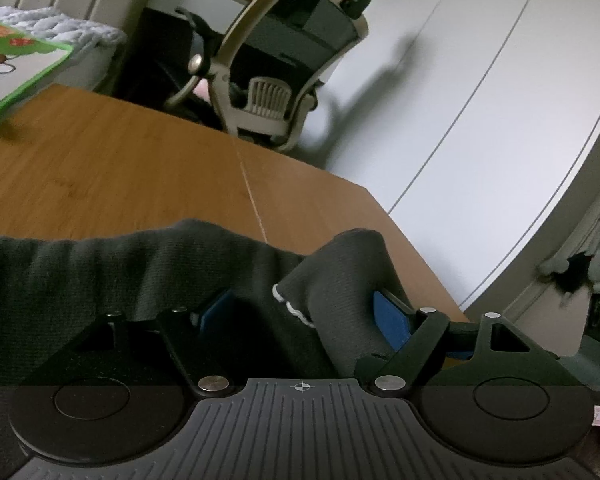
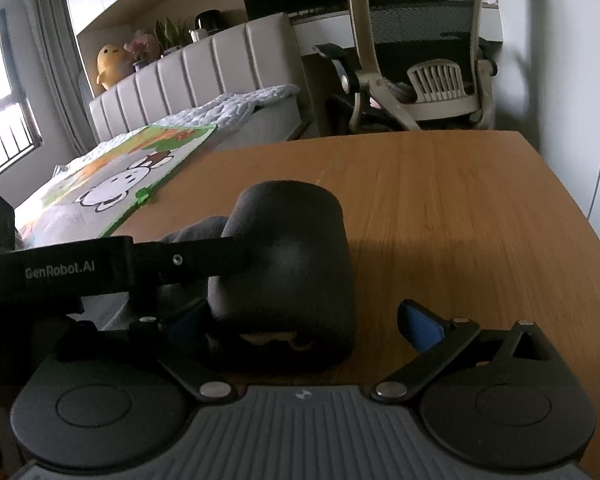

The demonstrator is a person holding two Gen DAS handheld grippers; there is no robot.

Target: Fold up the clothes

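Observation:
A dark grey garment (image 1: 120,272) with a white scalloped trim lies bunched on the wooden table (image 1: 140,160). In the left wrist view its folds fill the gap between the blue pads of my left gripper (image 1: 304,316), which is shut on it, and cloth drapes over the left finger. In the right wrist view the same garment (image 2: 292,248) is a thick rolled bundle, and the left gripper's finger (image 2: 204,258) presses into its left side. My right gripper (image 2: 304,324) is open around the bundle's near end. Its left pad is against the cloth and its right pad (image 2: 420,328) stands apart.
The table (image 2: 460,220) has bare wood to the right of the bundle and beyond it. A beige office chair (image 2: 420,60) stands behind the far edge. A bed with a cartoon-print blanket (image 2: 120,176) adjoins the table's left side. A white wall is on the right.

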